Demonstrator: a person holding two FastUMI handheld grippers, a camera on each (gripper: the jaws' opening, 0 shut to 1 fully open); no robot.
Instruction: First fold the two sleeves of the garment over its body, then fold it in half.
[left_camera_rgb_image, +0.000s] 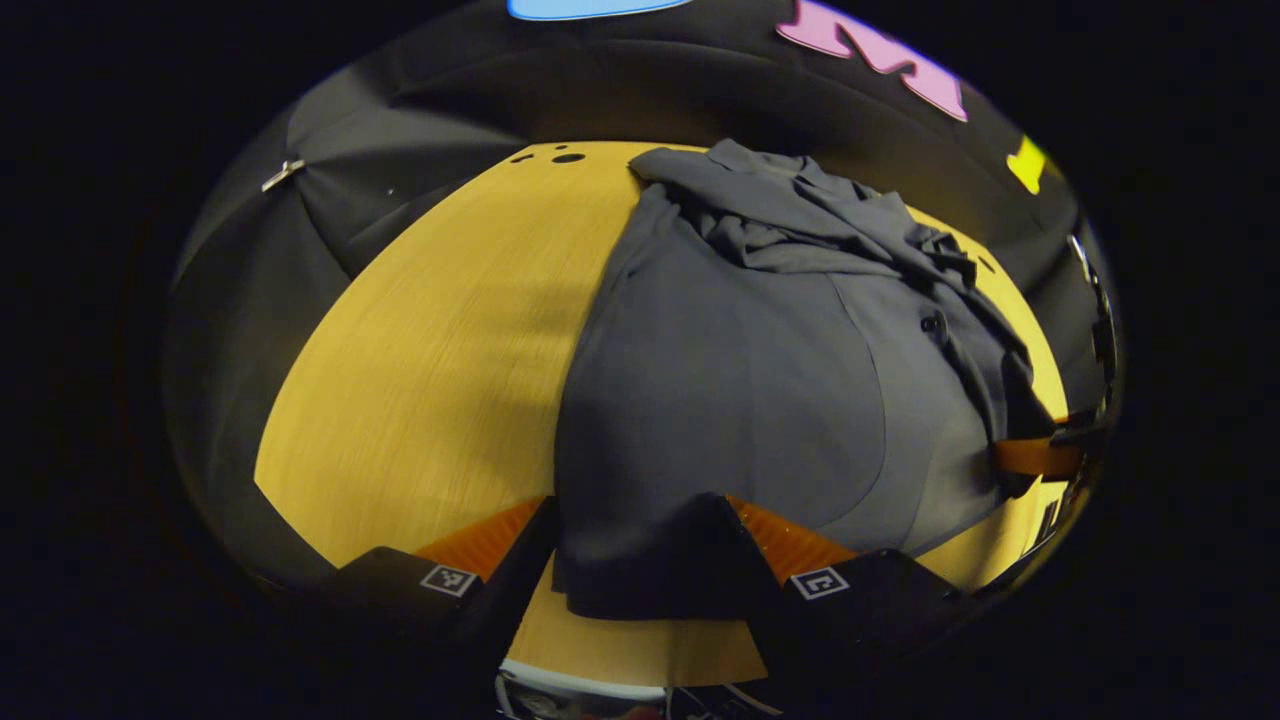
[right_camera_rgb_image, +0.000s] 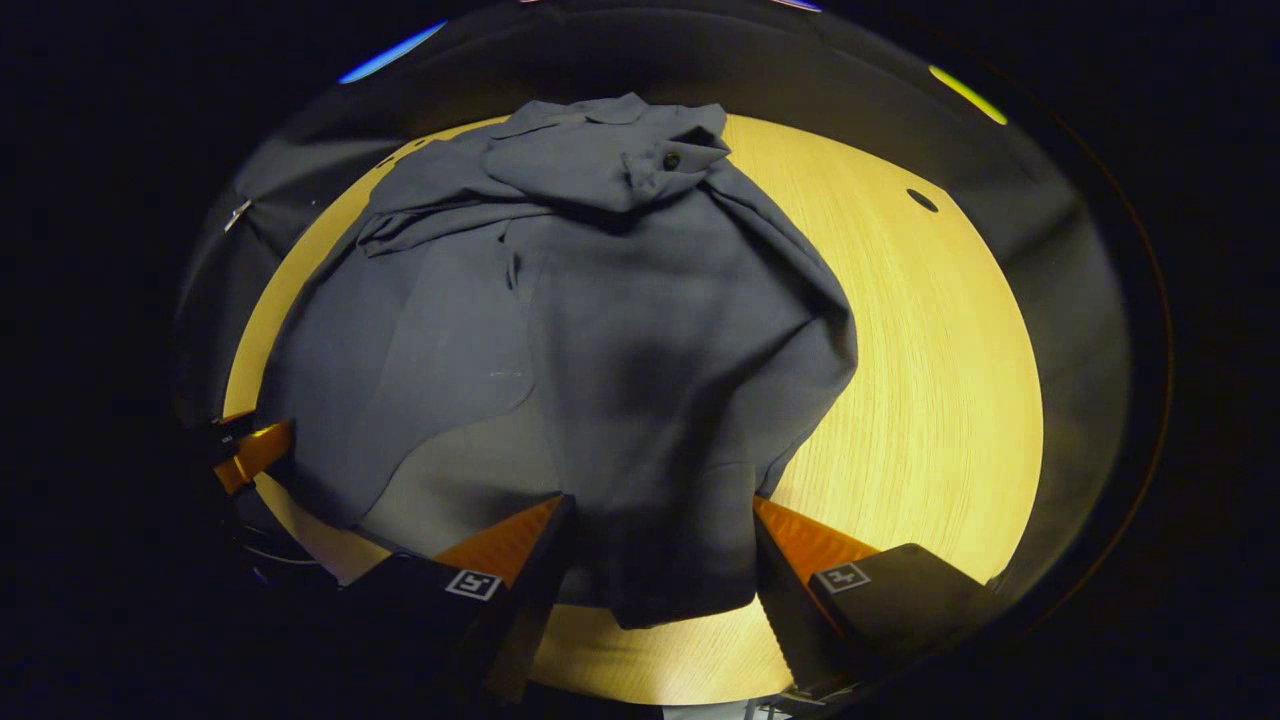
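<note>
A dark grey shirt (left_camera_rgb_image: 740, 390) lies on a yellow wooden table (left_camera_rgb_image: 440, 350). It is bunched up at the far end, where the cloth sits in a crumpled heap with a small button (left_camera_rgb_image: 930, 323) showing.

In the left gripper view, the left gripper (left_camera_rgb_image: 650, 570) sits at the near edge of the shirt. Its two fingers are apart, and the near hem of the shirt lies in the gap between them. The cloth covers part of the right-hand finger. I cannot tell if the fingers press on the cloth. The bare table is off to the left of these fingers. Far off to the right, at the side of the shirt, a bit of the other gripper peeks in.

In the right gripper view, the shirt (right_camera_rgb_image: 600, 340) spreads out ahead of the right gripper (right_camera_rgb_image: 655, 570). These fingers are apart too, and a flap of the near hem hangs down between them, touching both on the inside. The bare table (right_camera_rgb_image: 920, 380) is on the right of these fingers. The folded heap with a button (right_camera_rgb_image: 671, 160) sits at the far end, straight ahead. Way off to the left, at the shirt's edge, part of the other gripper shows.
</note>
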